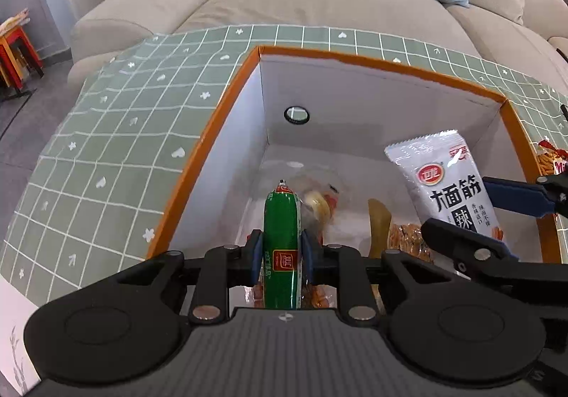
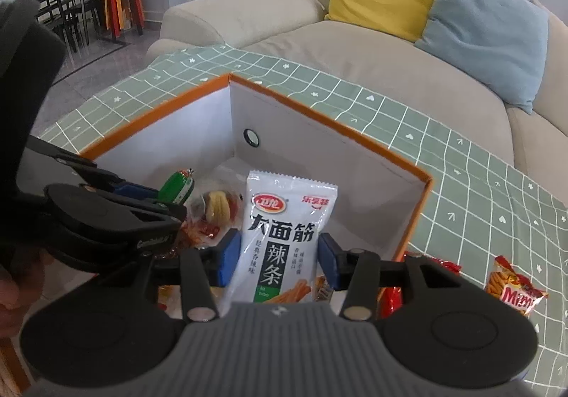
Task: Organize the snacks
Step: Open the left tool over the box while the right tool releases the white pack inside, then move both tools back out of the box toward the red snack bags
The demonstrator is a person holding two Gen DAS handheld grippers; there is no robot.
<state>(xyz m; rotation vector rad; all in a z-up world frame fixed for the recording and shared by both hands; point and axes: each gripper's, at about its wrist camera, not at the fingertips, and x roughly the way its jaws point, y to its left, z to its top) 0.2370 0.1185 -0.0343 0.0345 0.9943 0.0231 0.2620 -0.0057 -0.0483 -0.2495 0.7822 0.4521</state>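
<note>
Holding a green sausage point(image 1: 281, 240) in my left gripper point(image 1: 281, 256) over the orange box point(image 1: 198, 162) — jaws clamped. Right view: my right gripper point(image 2: 278, 260) pinches the white snack packet point(image 2: 284, 230) above it; next, I'd release both inside.

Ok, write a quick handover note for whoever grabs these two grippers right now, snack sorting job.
Left gripper: shut on the green sausage, held over the orange box.
Right gripper: shut on the white spicy-strip packet, also over the box.
Done: several snacks already lie on the box floor.
Left: release both into the box, then fetch the Mimi packet and the red packet lying on the green tablecloth outside it.
</note>
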